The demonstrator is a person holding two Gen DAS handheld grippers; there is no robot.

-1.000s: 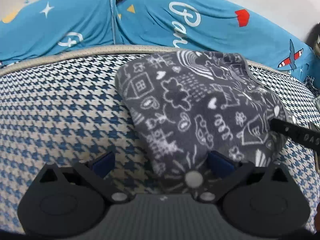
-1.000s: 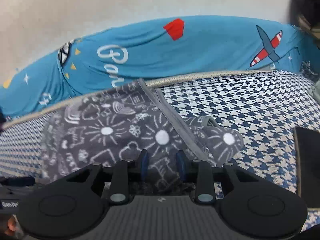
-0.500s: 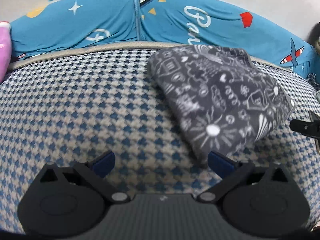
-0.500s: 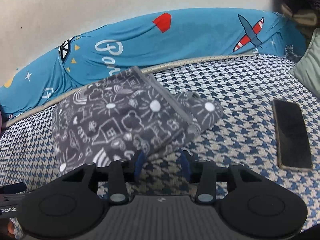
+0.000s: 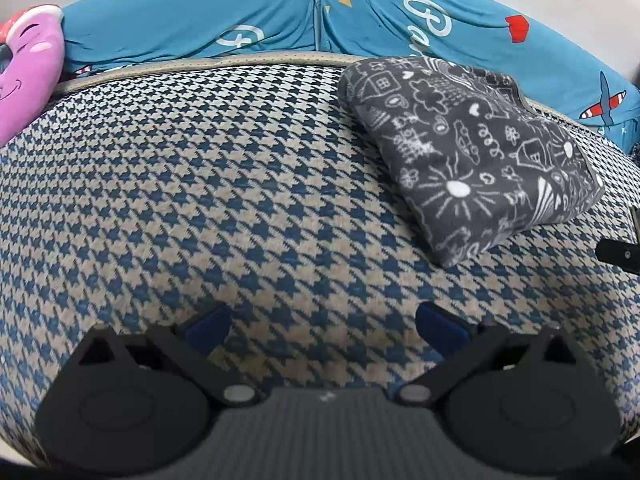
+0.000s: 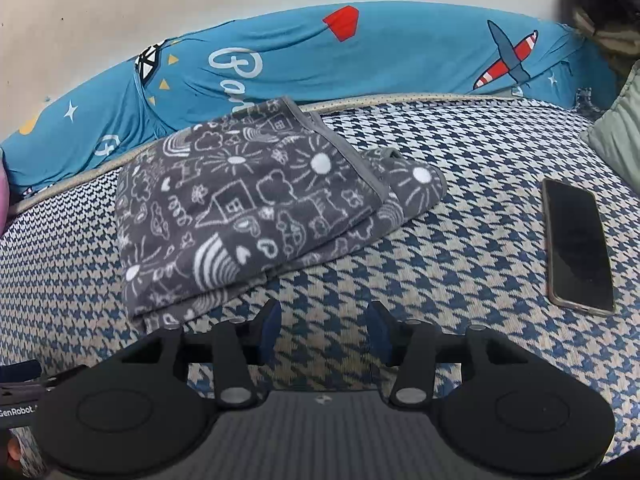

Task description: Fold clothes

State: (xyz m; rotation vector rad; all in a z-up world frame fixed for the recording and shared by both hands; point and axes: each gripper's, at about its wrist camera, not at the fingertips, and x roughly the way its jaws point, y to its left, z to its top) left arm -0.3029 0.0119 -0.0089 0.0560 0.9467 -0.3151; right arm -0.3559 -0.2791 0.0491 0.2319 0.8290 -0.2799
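A grey garment with white doodle print (image 5: 468, 148) (image 6: 256, 208) lies folded in a thick pad on the houndstooth-patterned surface (image 5: 200, 200) (image 6: 460, 264), near its far edge. In the left wrist view it sits up and to the right of my left gripper (image 5: 324, 326), which is open and holds nothing. In the right wrist view it lies just ahead and left of my right gripper (image 6: 324, 328), also open and apart from the cloth.
A blue printed bedsheet (image 5: 280, 20) (image 6: 360, 56) covers the back behind the surface. A pink plush toy (image 5: 28, 68) rests at the far left. A black phone (image 6: 576, 240) lies flat to the right, with grey-green fabric (image 6: 620, 132) beyond it.
Both grippers have pulled back from the folded garment toward the near side. The right gripper was shut on the cloth one second ago and is now open and free of it.
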